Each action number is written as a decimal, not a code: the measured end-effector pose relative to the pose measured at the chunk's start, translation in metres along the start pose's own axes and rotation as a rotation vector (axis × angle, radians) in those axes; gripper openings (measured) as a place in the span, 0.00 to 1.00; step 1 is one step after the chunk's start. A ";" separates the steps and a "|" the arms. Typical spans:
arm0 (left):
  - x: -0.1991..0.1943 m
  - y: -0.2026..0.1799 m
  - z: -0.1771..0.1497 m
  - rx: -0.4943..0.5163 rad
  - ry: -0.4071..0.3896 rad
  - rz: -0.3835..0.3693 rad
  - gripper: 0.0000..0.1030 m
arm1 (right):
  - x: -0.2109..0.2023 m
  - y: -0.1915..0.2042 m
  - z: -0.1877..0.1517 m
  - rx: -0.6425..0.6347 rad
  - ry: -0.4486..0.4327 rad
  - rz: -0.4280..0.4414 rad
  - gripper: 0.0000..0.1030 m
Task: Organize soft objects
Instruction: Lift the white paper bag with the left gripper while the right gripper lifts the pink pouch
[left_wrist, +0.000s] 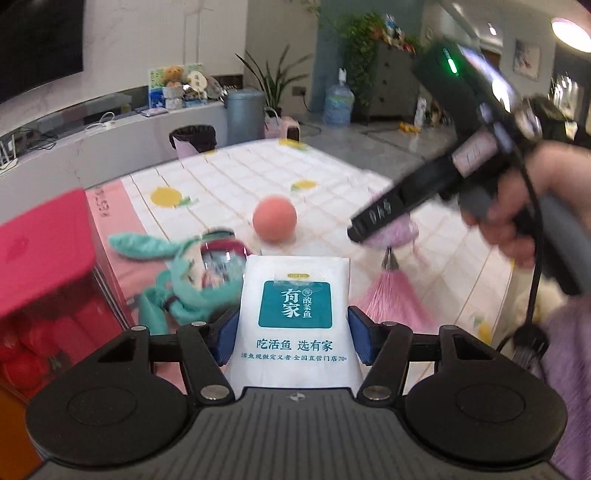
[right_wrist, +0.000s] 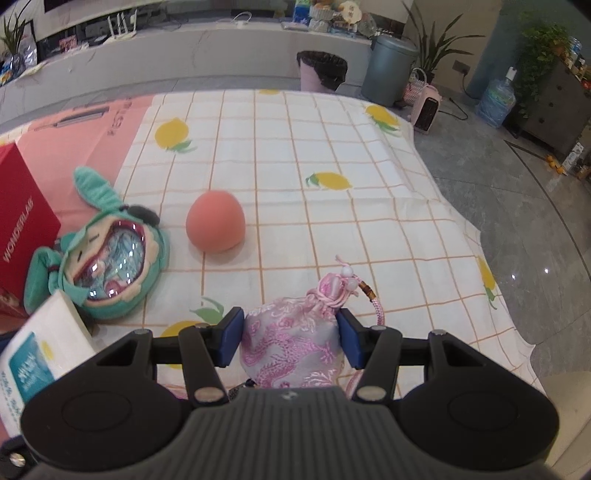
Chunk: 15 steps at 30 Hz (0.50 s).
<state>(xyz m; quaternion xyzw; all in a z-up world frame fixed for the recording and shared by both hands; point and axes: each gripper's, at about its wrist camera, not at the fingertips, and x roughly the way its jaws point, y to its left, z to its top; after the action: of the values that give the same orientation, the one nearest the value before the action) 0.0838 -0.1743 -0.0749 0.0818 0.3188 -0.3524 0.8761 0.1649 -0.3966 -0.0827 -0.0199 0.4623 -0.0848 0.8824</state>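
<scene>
My left gripper (left_wrist: 293, 330) is shut on a white tissue pack (left_wrist: 295, 321) with a teal label, held above the table; the pack also shows in the right wrist view (right_wrist: 40, 354). My right gripper (right_wrist: 290, 338) is shut on a pink embroidered sachet pouch (right_wrist: 291, 347); in the left wrist view the right gripper (left_wrist: 384, 225) holds it in the air with its pink tassel (left_wrist: 391, 295) hanging down. A pink squishy ball (right_wrist: 215, 221) lies on the lemon-print cloth (right_wrist: 332, 229). A teal plush pouch (right_wrist: 107, 258) lies to its left.
A red box (right_wrist: 22, 218) marked WONDERLAB stands at the table's left edge. Beyond the far edge are a pink bin (right_wrist: 321, 70), a grey bin (right_wrist: 388, 70) and a small pink heater (right_wrist: 424, 107) on the floor.
</scene>
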 end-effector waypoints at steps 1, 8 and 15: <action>-0.004 0.001 0.006 -0.010 -0.013 0.000 0.68 | -0.005 0.000 0.001 0.004 -0.017 0.001 0.53; -0.032 0.009 0.048 -0.027 -0.079 0.026 0.68 | -0.056 0.001 0.019 0.072 -0.162 0.025 0.53; -0.073 0.051 0.083 -0.052 -0.166 0.173 0.68 | -0.115 0.022 0.051 0.102 -0.337 0.112 0.53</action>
<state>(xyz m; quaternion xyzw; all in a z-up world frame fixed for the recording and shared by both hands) 0.1196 -0.1257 0.0314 0.0570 0.2460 -0.2727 0.9284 0.1456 -0.3576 0.0376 0.0366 0.3035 -0.0542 0.9506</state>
